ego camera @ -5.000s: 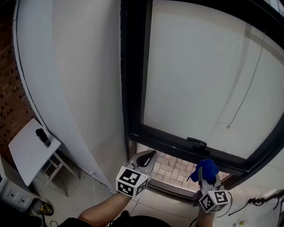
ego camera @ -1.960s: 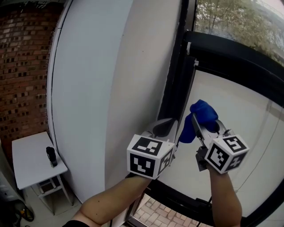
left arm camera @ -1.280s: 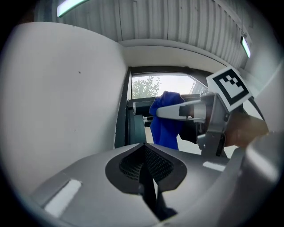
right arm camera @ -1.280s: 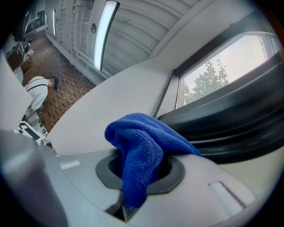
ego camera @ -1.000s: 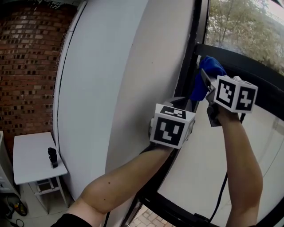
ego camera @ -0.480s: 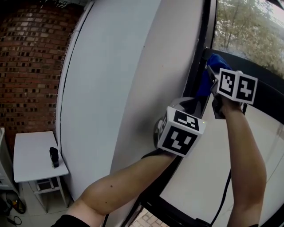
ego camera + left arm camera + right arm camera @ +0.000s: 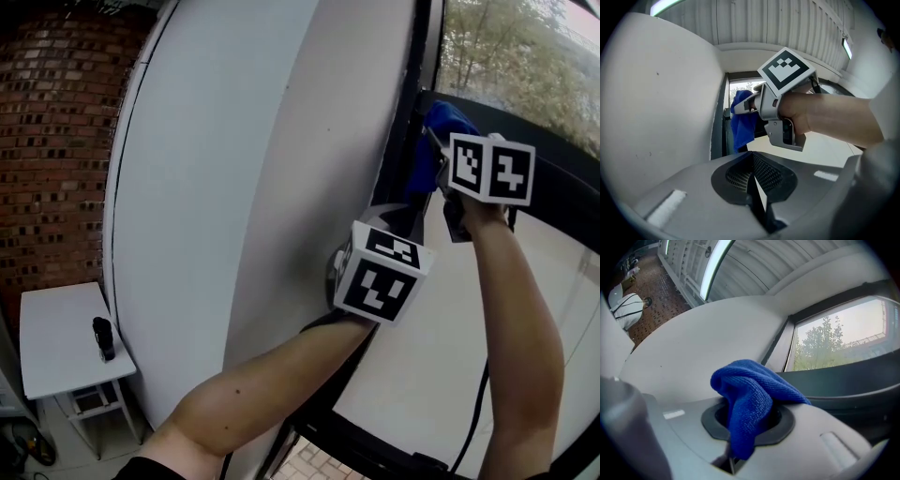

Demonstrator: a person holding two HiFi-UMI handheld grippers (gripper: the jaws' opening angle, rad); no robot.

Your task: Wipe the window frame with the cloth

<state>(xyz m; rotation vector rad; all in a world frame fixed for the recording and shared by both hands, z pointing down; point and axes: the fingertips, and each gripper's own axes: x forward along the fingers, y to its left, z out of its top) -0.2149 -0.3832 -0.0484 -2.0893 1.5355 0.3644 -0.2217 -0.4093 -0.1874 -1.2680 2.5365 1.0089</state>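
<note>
A blue cloth is pinched in my right gripper, which is raised against the black window frame where the upright meets the crossbar. In the right gripper view the cloth bulges out over the shut jaws, right gripper, and the frame's crossbar runs just beyond it. My left gripper hangs lower, beside the frame's upright, shut and empty. The left gripper view shows its jaws meeting, left gripper, with the cloth hanging ahead of it against the frame.
A white wall panel fills the left of the frame. Far below at the left stands a small white table with a black object on it, before a brick wall. Trees show through the glass. A black cable hangs under my right arm.
Both grippers rose from the low sill to the frame's upper corner. In the last half second the right gripper and cloth shifted slightly up and left; the left barely moved.
</note>
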